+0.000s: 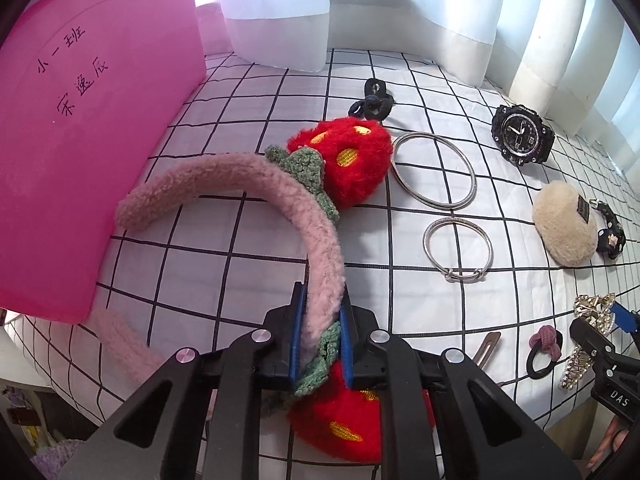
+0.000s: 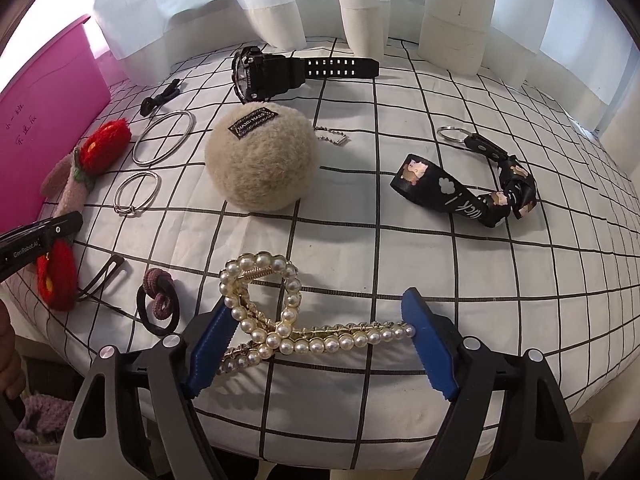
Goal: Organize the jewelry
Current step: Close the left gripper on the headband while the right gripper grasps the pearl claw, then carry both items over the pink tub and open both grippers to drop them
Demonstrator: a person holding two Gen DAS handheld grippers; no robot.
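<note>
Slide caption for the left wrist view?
Left gripper shut on pink strawberry headband beside pink bin.

Pink headband [image 1: 280, 200] w/ red strawberries, pink box [image 1: 100, 152], black watch [image 1: 522, 134], white cloth [image 2: 360, 248] w/ black grid

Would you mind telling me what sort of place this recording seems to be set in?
Probably a bedroom at home: the accessories lie on what looks like a bed, covered by a white sheet with a black grid, pale curtains hang right behind it, and a pink storage box stands at one side.
</note>
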